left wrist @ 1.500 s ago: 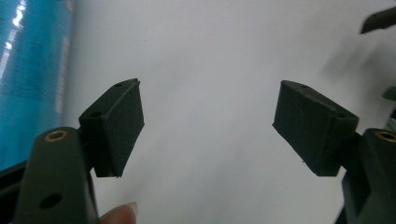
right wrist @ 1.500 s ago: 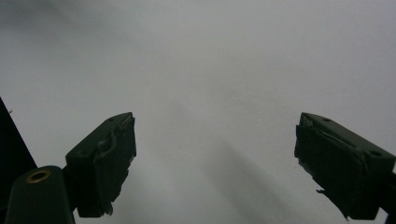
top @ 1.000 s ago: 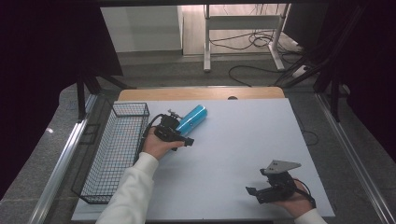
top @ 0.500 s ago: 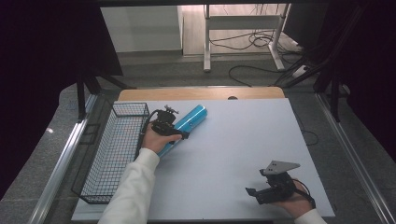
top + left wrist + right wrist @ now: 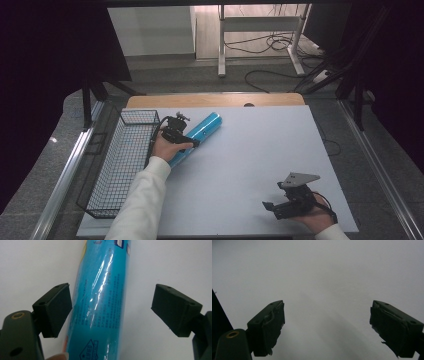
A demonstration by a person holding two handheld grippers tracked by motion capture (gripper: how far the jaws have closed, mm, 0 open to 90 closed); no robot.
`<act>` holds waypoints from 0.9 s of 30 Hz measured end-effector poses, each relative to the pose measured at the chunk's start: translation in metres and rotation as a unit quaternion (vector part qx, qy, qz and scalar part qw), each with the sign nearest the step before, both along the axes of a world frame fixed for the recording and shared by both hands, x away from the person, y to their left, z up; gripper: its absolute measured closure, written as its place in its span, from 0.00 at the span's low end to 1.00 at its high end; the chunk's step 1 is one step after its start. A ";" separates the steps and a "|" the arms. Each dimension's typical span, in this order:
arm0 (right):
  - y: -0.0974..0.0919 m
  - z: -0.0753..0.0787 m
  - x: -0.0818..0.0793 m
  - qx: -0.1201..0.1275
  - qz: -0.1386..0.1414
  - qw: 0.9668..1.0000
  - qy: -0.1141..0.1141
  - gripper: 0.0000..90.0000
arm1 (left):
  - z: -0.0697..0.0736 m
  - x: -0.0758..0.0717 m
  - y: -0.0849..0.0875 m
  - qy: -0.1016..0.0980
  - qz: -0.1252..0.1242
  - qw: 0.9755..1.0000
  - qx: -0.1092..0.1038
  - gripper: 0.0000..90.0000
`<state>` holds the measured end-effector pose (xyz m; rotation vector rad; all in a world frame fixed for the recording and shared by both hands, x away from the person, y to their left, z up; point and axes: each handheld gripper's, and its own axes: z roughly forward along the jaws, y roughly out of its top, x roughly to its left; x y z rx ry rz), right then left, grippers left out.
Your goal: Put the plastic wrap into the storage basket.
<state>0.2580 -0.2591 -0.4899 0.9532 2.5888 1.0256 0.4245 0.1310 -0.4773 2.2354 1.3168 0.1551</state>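
Now spread wide, left gripper (image 5: 110, 312) jaws, just opened around the blue tube (image 5: 100, 302), not pinching. Lying on the bench (image 5: 260, 150), beside the wire basket (image 5: 125, 165), probably about to be grasped. Right gripper (image 5: 327, 327) jaws open, empty, near right.

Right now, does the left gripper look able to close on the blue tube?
Probably yes. The left gripper has just been opening its jaws, and the blue tube lies between them on the white table, a gap showing on one side; nothing else is in the way.
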 end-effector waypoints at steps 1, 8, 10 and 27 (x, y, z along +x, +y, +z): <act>0.000 0.000 0.000 0.000 0.000 1.000 0.001 0.15 | -0.001 0.001 -0.001 0.002 -0.001 1.000 0.002 0.18; -0.001 -0.001 -0.001 -0.002 0.001 1.000 0.002 0.15 | -0.016 0.007 0.000 0.026 0.006 1.000 0.007 0.19; 0.000 -0.001 -0.001 -0.003 0.001 1.000 0.002 0.15 | -0.020 0.009 -0.001 0.032 0.005 0.999 0.011 0.20; -0.002 -0.003 -0.001 -0.010 -0.003 1.000 0.004 0.15 | -0.030 0.016 -0.005 0.046 0.016 0.998 0.048 0.29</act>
